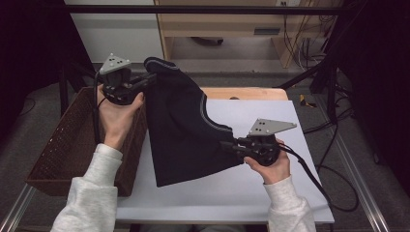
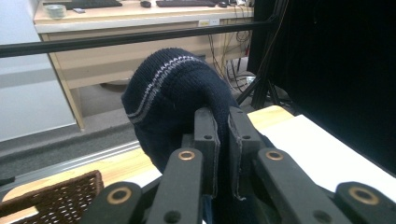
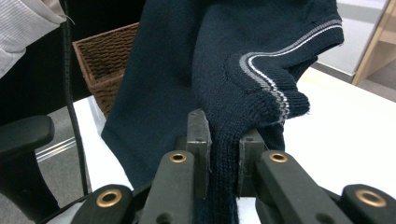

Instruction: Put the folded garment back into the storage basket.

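Garment: I see a dark navy knit sweater with grey-and-white striped trim, held up between the two grippers in the middle of the high view; its lower hem drapes onto the white sheet.
Left gripper: upper left of the high view, jaws clenched on a bunched, striped edge of the knit (in the left gripper view the fabric bulges up above the pads).
Right gripper: right of centre in the high view, jaws pinched on a fold of the knit just under the striped trim.
Long axis: I read it as running diagonally, from the left grip at upper left down to the hem at lower centre; the striped edge slants from upper centre down toward the right grip.
Table: white sheet over a wooden top; bare white surface lies to the right of and below the sweater.
Left edge: the brown wicker basket stands against the table's left side, just beside the hanging fabric, with my left forearm over it.
Right edge: a metal rail and loose cables run beyond the sheet at lower right.
Far edge: a strip of wood top shows past the sheet, then floor and a black crossbar at the top of the frame.
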A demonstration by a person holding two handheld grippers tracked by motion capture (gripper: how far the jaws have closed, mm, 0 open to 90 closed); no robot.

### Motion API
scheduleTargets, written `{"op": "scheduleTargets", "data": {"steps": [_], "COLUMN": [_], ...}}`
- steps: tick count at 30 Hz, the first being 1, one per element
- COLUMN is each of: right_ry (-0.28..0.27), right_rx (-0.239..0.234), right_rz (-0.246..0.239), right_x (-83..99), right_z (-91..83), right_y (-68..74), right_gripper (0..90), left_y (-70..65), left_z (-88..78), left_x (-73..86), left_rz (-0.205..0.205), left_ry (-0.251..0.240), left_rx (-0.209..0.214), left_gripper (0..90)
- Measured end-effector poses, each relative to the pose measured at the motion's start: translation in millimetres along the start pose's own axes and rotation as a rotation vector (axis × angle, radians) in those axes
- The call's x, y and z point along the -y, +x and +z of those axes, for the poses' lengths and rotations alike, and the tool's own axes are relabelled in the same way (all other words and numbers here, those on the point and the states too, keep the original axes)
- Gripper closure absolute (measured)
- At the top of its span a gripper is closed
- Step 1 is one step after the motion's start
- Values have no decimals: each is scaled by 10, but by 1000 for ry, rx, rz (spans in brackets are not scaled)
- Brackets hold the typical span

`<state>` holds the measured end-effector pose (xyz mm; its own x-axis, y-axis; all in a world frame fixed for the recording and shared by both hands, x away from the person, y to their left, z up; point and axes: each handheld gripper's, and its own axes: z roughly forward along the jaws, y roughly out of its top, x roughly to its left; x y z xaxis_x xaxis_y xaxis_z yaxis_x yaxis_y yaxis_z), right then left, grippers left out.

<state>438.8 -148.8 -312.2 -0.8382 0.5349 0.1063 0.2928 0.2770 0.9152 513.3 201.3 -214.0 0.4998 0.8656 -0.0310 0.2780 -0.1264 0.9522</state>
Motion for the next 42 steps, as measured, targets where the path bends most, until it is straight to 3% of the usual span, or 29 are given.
{"op": "scheduleTargets", "data": {"steps": [21,42], "right_ry": [-17,-44], "right_rx": [-84,-122], "right_rz": [-60,-97], "right_x": [-417,-696], "right_z": [425,923], "right_y": [291,492], "right_gripper": [808,807], "left_y": [442,945], "left_z": [-496,-728], "left_x": [-172,-287], "left_rz": [-26,-69], "left_ry": [-21,-23], "left_rx": [-72,-145], "left_gripper": [839,839]}}
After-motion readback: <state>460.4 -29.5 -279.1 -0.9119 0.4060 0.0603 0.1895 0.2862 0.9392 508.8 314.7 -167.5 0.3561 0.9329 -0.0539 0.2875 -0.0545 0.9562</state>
